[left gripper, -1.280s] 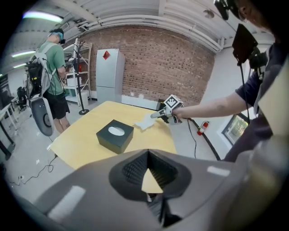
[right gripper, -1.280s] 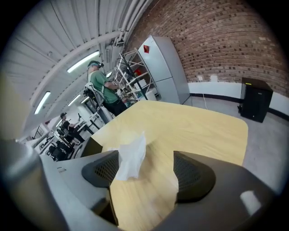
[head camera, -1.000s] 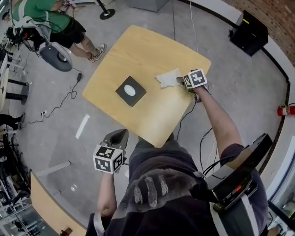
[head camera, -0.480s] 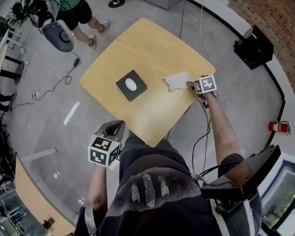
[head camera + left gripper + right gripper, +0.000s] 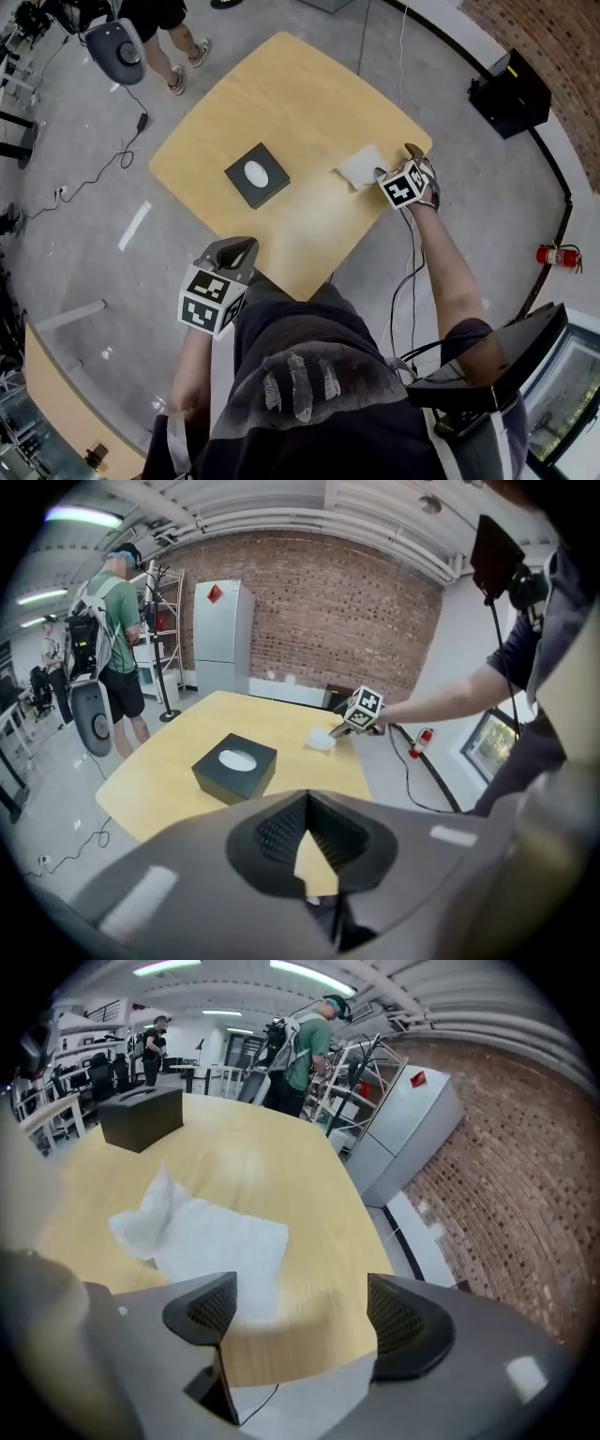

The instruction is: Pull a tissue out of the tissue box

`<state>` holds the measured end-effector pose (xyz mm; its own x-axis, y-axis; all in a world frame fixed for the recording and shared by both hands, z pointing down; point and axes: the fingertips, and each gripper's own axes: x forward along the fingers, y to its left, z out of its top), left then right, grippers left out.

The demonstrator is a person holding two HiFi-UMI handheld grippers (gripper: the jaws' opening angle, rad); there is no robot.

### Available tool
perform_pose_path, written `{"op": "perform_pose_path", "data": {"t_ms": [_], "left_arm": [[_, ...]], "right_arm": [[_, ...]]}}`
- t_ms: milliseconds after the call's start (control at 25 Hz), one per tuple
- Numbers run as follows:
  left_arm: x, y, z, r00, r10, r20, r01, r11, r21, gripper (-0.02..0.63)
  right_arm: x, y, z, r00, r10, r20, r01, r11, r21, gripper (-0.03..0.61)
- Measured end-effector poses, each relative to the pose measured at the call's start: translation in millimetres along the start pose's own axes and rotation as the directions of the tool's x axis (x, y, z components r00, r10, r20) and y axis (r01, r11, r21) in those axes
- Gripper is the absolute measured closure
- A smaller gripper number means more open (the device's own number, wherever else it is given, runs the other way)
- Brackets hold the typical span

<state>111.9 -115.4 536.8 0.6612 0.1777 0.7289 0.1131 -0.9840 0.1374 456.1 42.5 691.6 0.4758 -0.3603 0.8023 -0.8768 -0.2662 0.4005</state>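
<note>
Now your right gripper [image 5: 298, 1309] stands wide open. Its jaws have just been opening and nothing is pinched between them. The white tissue [image 5: 202, 1232] lies loose and crumpled on the wooden table [image 5: 309, 103], just ahead of one jaw and near the table's right edge. The dark tissue box [image 5: 256, 174] sits well apart from it toward the table's middle, with white showing in its oval slot. Your left gripper [image 5: 232, 255] hangs clenched and empty, off the table's near edge.

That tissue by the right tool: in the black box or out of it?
Out: the tissue lies crumpled on the table, apart from the box.
</note>
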Motion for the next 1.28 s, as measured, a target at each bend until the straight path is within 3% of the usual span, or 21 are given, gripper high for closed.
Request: {"op": "perform_pose_path", "data": {"t_ms": [80,200,320,440,520,560,600,680,720,760,880,1040,1280], "left_arm": [[0,1,0,1.0,0.0,0.001,0.0,1.0,-0.002,0.612],[-1,5,-1,1.0,0.0,0.002,0.0,1.0,-0.012,0.612],[-2,11,-5,1.0,0.005,-0.004,-0.005,1.0,-0.023,0.612],[-2,13,-8,1.0,0.01,-0.007,-0.01,0.999,-0.036,0.612],[-2,15,-9,1.0,0.011,-0.012,-0.011,0.999,-0.039,0.612],[-3,17,-10,1.0,0.009,-0.013,-0.01,0.999,-0.039,0.612],[-3,18,-10,1.0,0.007,-0.013,-0.008,0.999,-0.04,0.612],[-4,21,-9,1.0,0.003,-0.011,-0.004,0.999,-0.043,0.612],[-4,21,-8,1.0,0.001,-0.01,-0.002,0.999,-0.044,0.612],[-3,21,-8,1.0,-0.003,-0.01,0.002,0.999,-0.044,0.612],[10,6,7,0.999,-0.049,0.01,0.049,0.999,-0.009,0.612],[85,-45,59,0.981,-0.189,0.034,0.183,0.973,0.138,0.612],[208,-80,126,0.975,-0.212,-0.059,0.22,0.934,0.281,0.612]], "right_arm": [[-5,-3,11,0.998,0.006,0.055,-0.01,0.998,0.059,0.143],[-13,-7,18,0.986,0.027,0.165,-0.072,0.959,0.276,0.144],[-9,-3,8,0.986,0.063,0.155,-0.111,0.939,0.325,0.144],[-8,-7,-1,0.981,0.067,0.181,-0.143,0.881,0.451,0.161],[-11,-7,-3,0.981,0.068,0.18,-0.144,0.882,0.448,0.198],[-13,-8,-2,0.977,0.076,0.2,-0.163,0.868,0.469,0.198],[-15,-10,2,0.967,0.087,0.239,-0.204,0.824,0.528,0.198],[-19,-12,12,0.931,0.124,0.344,-0.333,0.678,0.655,0.198],[-20,-8,16,0.915,0.156,0.373,-0.381,0.636,0.671,0.196],[-20,-2,17,0.909,0.189,0.371,-0.401,0.634,0.661,0.206],[-17,16,9,0.926,0.253,0.281,-0.375,0.703,0.604,0.206],[-9,26,-3,0.954,0.242,0.179,-0.301,0.784,0.544,0.206],[-16,25,-17,0.962,0.215,0.169,-0.273,0.789,0.55,0.206]]}}
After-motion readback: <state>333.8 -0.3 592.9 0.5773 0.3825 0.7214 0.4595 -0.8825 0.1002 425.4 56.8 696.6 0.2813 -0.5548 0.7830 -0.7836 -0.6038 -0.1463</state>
